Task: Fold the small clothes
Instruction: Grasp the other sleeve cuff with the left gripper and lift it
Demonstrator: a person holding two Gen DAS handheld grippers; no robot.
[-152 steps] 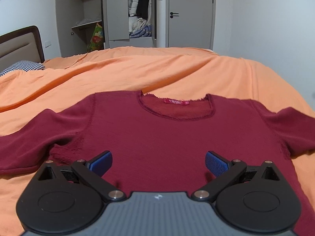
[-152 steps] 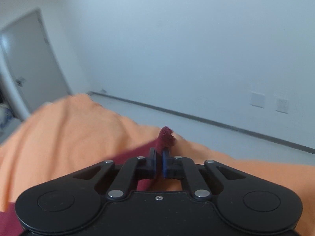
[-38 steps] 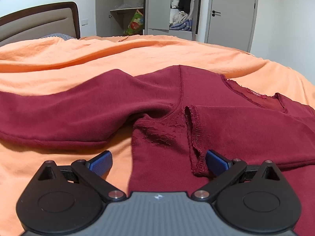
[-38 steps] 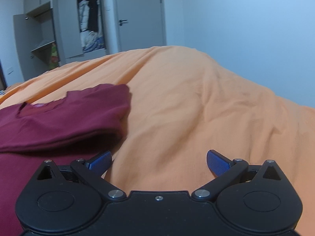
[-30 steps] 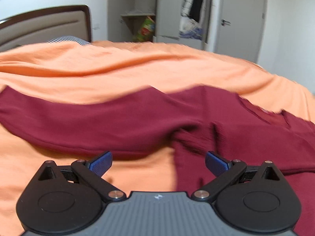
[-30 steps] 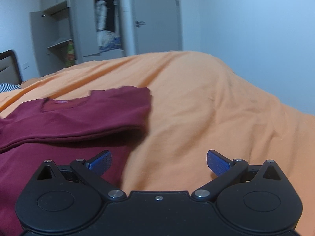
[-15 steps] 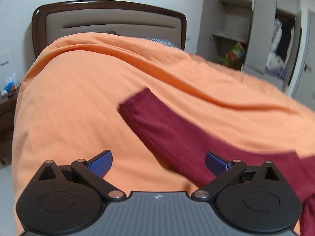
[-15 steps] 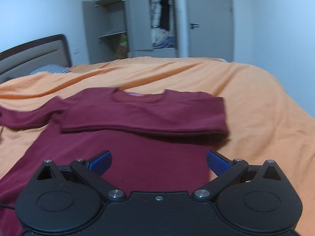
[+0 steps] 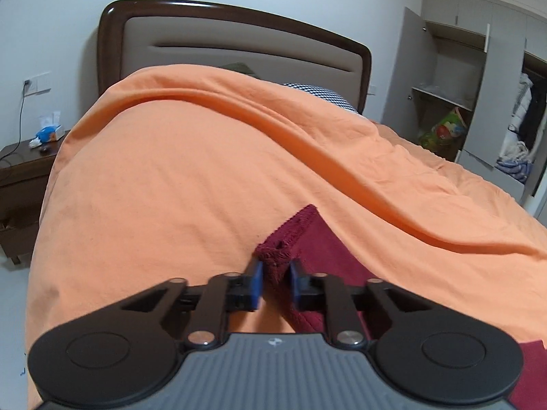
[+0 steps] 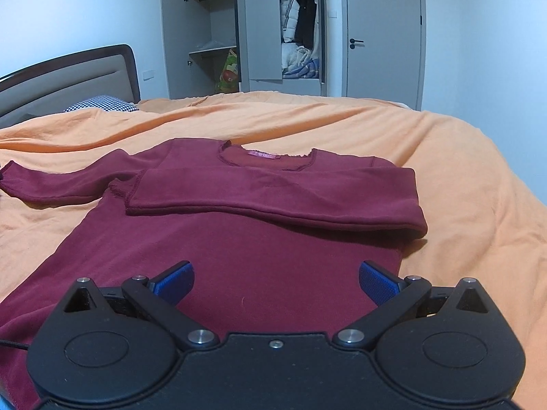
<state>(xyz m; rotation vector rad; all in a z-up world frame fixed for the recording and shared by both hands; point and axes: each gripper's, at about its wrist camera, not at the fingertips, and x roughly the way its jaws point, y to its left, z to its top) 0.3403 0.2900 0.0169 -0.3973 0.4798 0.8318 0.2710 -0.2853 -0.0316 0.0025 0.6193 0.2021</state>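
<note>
One maroon top [image 10: 239,256], pink neck label [image 10: 261,154] unreadable

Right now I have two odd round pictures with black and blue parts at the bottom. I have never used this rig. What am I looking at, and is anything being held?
There is no robot arm here: a person holds a pair of hand tongs in each hand, and a wide-angle camera on each looks forward along its two blue-padded fingers. The black shapes at the bottom are the tongs themselves.

One picture comes from the left tongs. They are shut on the cuff of a dark red long-sleeved top, with the orange bedspread and the headboard behind.

The other comes from the right tongs. They are open and hold nothing, above the lower part of the top. From here you see the garment flat on the bed: one sleeve is already folded across the chest, while the other sleeve stretches out to the side.
</note>
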